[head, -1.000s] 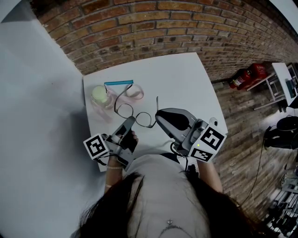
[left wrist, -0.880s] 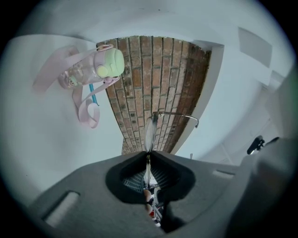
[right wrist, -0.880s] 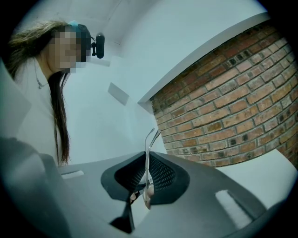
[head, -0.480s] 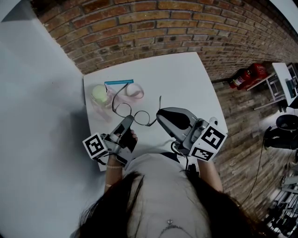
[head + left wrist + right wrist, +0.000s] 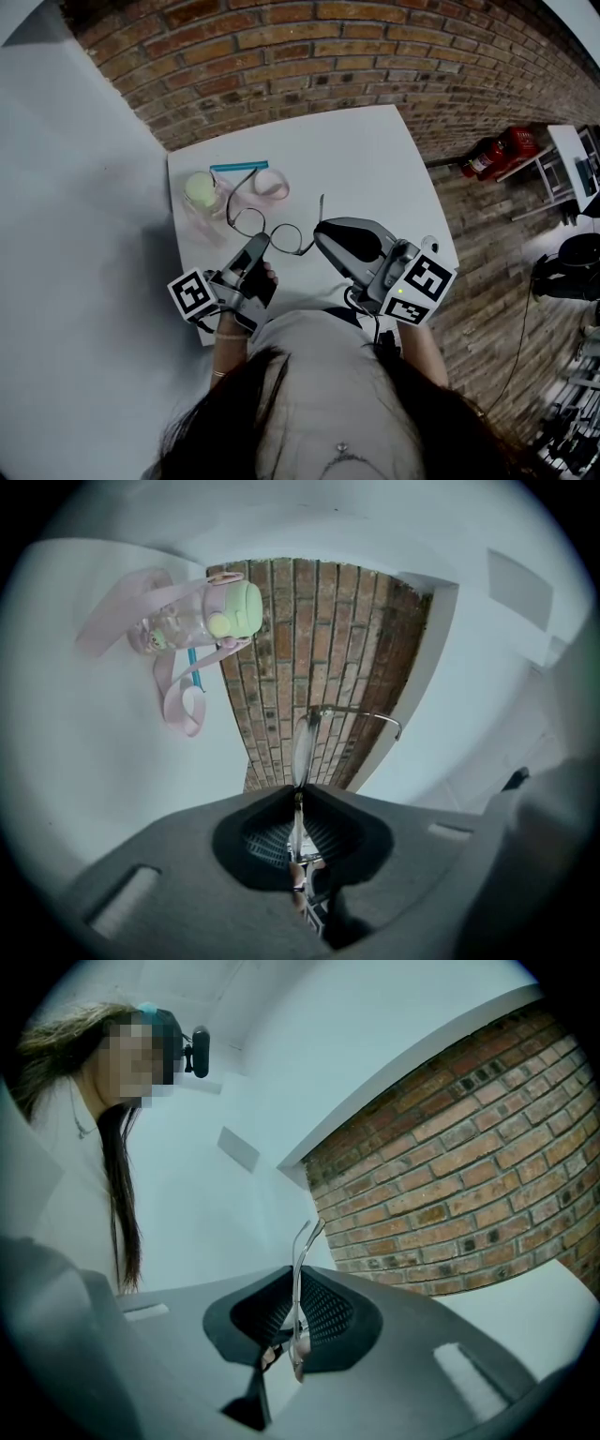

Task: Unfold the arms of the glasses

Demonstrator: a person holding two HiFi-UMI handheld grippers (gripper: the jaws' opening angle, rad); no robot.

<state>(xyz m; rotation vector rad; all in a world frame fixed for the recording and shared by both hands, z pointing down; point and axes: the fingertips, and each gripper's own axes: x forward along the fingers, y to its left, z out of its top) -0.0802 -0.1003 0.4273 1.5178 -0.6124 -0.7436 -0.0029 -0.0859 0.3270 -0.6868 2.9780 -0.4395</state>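
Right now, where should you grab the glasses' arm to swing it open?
Near its curved earpiece end, coming in from the right side. The arm is a thin wire, so the right tongs pinch it across its width, far from the hinge, which probably makes swinging easy. The left tongs steady the glasses by a lens rim.

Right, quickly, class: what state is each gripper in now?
Left gripper: closed on the glasses, at the frame.
Right gripper: closed on one thin arm of the glasses.

Glossy metal glasses (image 5: 268,228), matt white table (image 5: 361,159), rough brick wall (image 5: 309,56), translucent plastic bottle (image 5: 201,193).
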